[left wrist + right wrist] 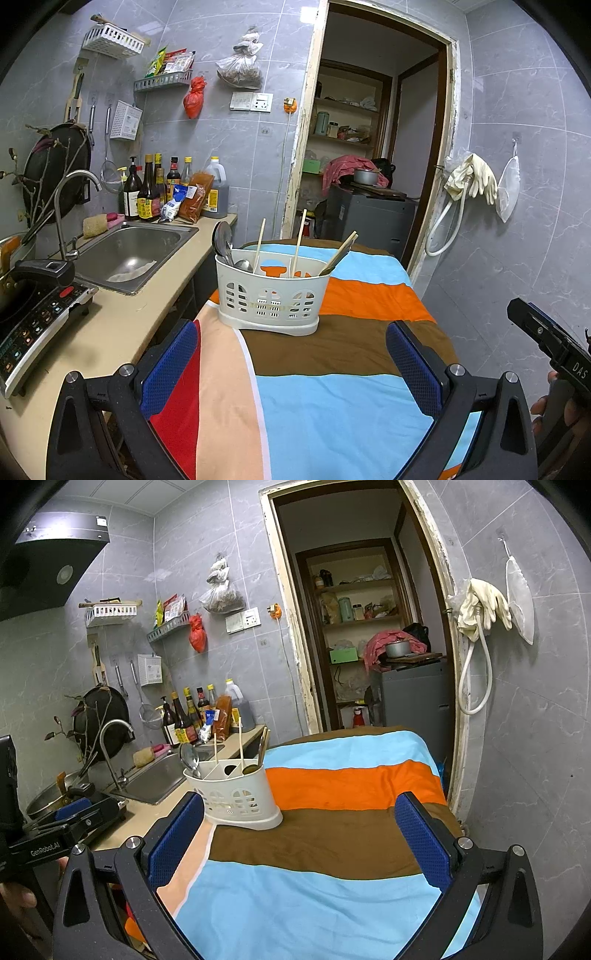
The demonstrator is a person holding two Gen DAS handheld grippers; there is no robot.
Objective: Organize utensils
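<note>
Left wrist view. The left gripper (291, 373) hung low over the striped cloth (332, 417), fingers spread wide with nothing between them. The white utensil caddy (271, 291) stood ahead of it, upright, on the brown and orange stripes toward the cloth's left edge, well short of the far edge. Its long axis ran side to side across the view, slotted front wall facing the camera. Two steel spoons (226, 247) sat in the left compartment, bowls up. Single chopsticks (259, 243) rose near upright from the middle, and a pair (338, 254) leaned up and right out of the right compartment. The right gripper (546, 339) showed at the right border, clear of the cloth's right edge.

Risks, as judged: the caddy looked light and top-heavy with handles sticking out. A finger catching a chopstick could tip it toward the nearby left edge. The cloth might also slide or bunch under a push.

Right wrist view. The right gripper (299, 845) also stood wide apart and empty, over the brown stripe. The caddy (240, 794) sat forward and left, just beyond the left finger pad (173, 842), close to the cloth's left edge beside the counter (147, 819). Here its long axis ran obliquely, from near right to far left. The spoon (189, 757) and chopsticks (241, 738) pointed upward. The leaning pair was hard to make out.

Risk, as judged: that left pad was nearest the caddy, so a forward drift could nudge its base sideways.
</note>
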